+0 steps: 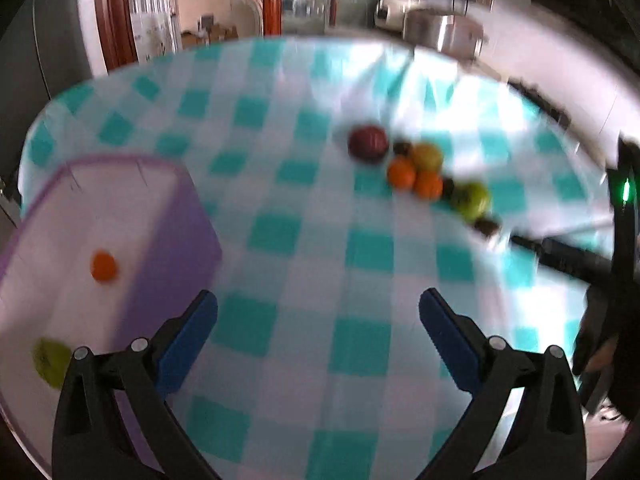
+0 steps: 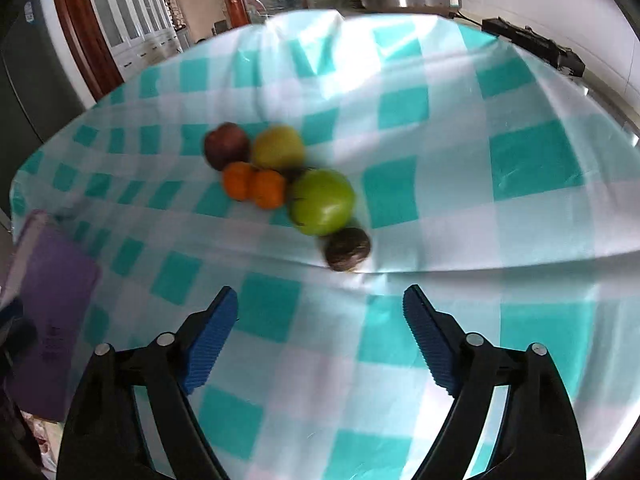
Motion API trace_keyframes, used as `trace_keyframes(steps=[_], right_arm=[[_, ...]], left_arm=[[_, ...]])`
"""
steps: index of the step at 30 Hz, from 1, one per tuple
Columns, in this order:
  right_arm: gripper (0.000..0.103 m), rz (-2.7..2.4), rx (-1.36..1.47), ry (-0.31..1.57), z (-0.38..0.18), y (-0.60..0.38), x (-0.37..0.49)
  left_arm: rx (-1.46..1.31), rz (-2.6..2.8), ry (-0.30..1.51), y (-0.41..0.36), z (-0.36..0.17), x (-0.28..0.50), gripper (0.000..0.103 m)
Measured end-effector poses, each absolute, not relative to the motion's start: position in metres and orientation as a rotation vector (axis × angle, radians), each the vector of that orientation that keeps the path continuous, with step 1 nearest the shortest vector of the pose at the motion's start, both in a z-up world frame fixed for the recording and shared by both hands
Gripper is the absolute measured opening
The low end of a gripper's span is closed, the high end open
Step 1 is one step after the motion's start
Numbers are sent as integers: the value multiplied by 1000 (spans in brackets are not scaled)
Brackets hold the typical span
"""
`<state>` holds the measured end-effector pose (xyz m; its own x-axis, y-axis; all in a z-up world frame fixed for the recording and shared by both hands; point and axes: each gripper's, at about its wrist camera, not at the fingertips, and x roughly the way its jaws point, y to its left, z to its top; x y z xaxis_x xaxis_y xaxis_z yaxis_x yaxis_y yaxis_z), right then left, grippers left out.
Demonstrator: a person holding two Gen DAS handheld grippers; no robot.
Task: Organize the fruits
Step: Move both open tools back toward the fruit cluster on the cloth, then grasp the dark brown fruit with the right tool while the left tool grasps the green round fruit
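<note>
Though blurred past any legible writing, both hand-held grippers, left [image 1: 319, 312] and right [image 2: 320, 308], spread wide, empty.

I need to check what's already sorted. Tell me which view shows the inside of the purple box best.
The left wrist view: the purple box shows its open inside, holding an orange fruit and a green one. The right wrist view catches only its outer wall at the edge.
</note>
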<state>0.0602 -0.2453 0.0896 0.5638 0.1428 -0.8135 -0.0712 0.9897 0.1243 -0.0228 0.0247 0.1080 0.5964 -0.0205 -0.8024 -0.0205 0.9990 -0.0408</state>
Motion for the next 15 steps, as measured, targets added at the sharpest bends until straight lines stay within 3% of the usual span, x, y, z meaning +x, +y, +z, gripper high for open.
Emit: trace_keyframes(steps=[4,15], right_arm=[[73,133,65,995,59,-235,91],[54,100,-94,966,9,-212,128]], left_arm=[[67,7,1014,14,78,-37,101],[212,-78,1069,52,65,-40,101]])
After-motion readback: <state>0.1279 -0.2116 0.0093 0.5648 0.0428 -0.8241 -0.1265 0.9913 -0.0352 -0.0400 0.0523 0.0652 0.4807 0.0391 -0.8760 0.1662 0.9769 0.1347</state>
